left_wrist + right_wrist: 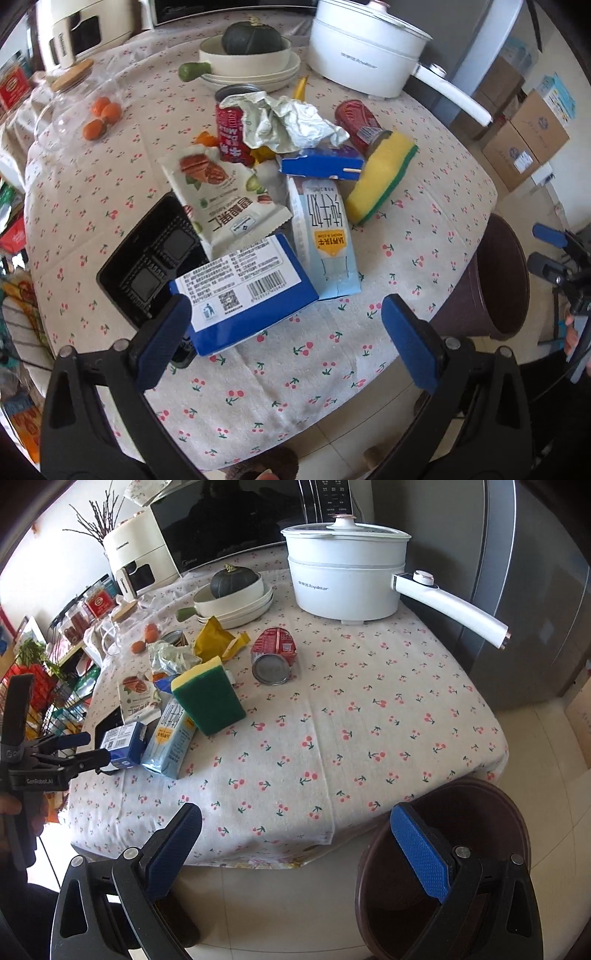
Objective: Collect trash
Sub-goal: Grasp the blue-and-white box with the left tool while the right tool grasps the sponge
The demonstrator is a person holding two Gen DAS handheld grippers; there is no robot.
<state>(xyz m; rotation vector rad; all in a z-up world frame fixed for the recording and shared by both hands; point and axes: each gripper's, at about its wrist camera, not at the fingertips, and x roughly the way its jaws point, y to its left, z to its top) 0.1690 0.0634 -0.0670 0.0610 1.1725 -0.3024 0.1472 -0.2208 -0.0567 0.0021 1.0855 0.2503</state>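
Trash is piled on the cherry-print tablecloth [351, 738]. A blue-and-white box [243, 291] lies nearest, its corner by the left finger of my open left gripper [286, 338]. Behind it are a light-blue milk carton [328, 236], a nut snack bag [221, 195], a black plastic tray [147, 266], an upright red can [232, 129], crumpled foil wrapper [291, 122], a small blue carton [319, 164], a yellow-green sponge [207, 698] and a red can on its side [273, 657]. My right gripper [297, 849] hangs open off the table's edge, above a dark brown bin [480, 805].
A white electric pot [347, 579] with a long handle stands at the back right. Stacked bowls [236, 605] hold a dark squash. A glass jar [70, 107] and small oranges [99, 118] sit at the left. Cardboard boxes [524, 140] stand on the floor.
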